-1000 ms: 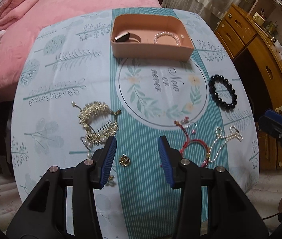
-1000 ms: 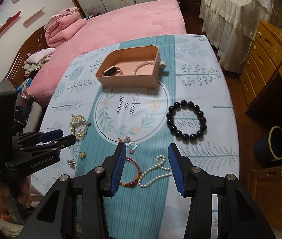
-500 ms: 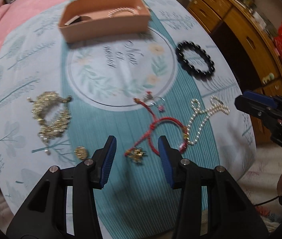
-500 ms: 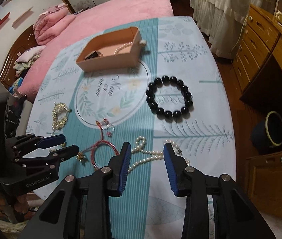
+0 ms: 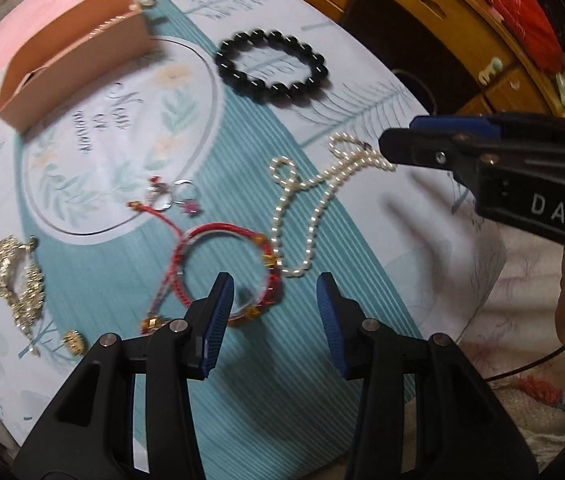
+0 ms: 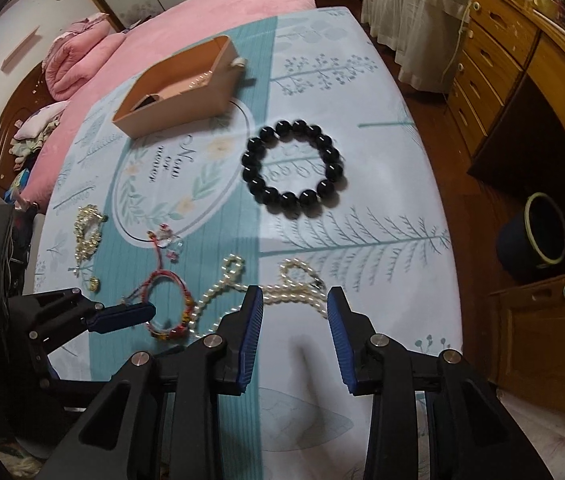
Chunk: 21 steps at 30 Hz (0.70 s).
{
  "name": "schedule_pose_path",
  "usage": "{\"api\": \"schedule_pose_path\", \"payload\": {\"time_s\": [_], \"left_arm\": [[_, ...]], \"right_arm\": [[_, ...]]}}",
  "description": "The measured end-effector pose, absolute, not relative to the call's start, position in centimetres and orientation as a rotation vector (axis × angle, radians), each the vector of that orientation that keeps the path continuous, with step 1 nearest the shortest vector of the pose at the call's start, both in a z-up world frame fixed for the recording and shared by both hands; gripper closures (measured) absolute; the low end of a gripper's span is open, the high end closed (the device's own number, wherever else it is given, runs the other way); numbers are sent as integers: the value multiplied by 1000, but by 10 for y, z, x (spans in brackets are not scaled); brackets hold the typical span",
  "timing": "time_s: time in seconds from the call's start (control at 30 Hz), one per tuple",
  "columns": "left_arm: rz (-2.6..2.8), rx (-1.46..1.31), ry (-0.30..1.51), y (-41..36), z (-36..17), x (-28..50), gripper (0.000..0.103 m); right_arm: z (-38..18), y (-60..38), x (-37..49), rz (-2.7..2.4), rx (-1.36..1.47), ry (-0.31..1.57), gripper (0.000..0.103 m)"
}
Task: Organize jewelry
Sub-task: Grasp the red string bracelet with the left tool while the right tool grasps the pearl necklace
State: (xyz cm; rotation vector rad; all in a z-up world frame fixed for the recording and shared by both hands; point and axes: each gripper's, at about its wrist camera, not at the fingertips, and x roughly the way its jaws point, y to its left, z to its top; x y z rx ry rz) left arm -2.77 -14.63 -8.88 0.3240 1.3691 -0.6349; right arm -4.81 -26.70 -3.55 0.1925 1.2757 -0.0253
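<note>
The box (image 6: 186, 92) holds a few pieces; most jewelry lies loose. Both grippers (image 5: 274, 300) (image 6: 292, 312) hover part-open, empty.

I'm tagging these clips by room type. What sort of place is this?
Most likely a home bedroom. A bed with a pink cover and folded pink bedding sits just behind the cloth-covered table, and a wooden chest of drawers stands along the side.
</note>
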Motion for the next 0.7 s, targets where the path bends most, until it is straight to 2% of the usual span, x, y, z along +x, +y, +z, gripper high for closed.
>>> {"api": "schedule_pose_path", "payload": {"time_s": [0.17, 0.37, 0.5, 0.7], "left_arm": [[-623, 353, 1389, -152, -100, -29, 68], [-615, 371, 1362, -156, -103, -31, 69], [-569, 426, 1326, -155, -104, -35, 93], [-548, 292, 1359, -131, -99, -23, 93]], "right_arm": [[-47, -275, -56, -37, 201, 1296, 68], [-50, -273, -65, -2, 175, 1301, 68], [-57, -267, -60, 52, 106, 1303, 68], [-67, -259, -46, 157, -51, 1292, 68]]}}
